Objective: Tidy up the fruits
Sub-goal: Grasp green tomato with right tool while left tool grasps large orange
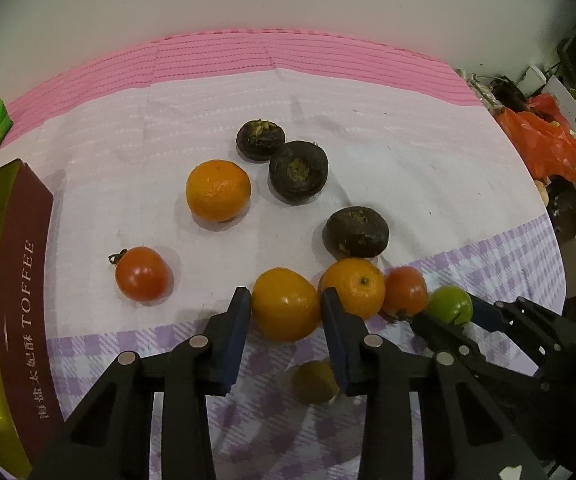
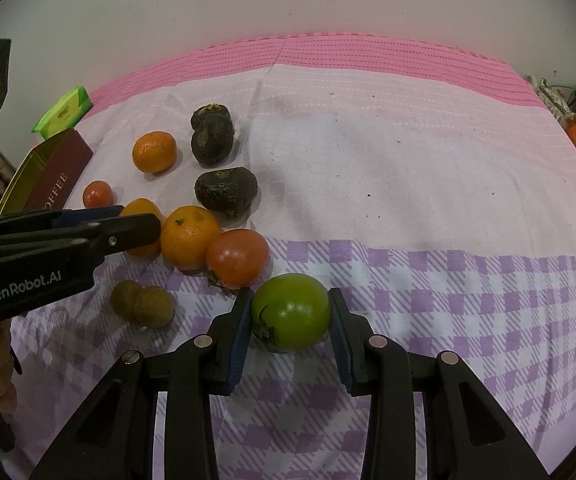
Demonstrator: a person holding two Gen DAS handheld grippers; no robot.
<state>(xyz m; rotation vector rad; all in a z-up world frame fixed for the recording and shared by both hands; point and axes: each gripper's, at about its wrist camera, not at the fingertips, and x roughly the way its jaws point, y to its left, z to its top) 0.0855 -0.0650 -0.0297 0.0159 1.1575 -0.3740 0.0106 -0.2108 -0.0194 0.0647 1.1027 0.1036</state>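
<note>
Left gripper [image 1: 286, 300] jaws clamp the round orange mandarin [image 1: 286, 305]; its neighbour touches at 3 o'clock. Right gripper [image 2: 291, 308] grasps the green tomato [image 2: 291, 311].

Right gripper [image 2: 290, 314] clamps a green tomato [image 2: 291, 311] on the checked cloth [image 2: 467, 320], both fingers [image 2: 241, 320] touching it. Just beyond lie a red tomato [image 2: 237, 258] and an orange [image 2: 190, 238], touching. The left gripper [image 2: 136, 222] enters from the left, at a second orange [image 2: 142, 210].
</note>
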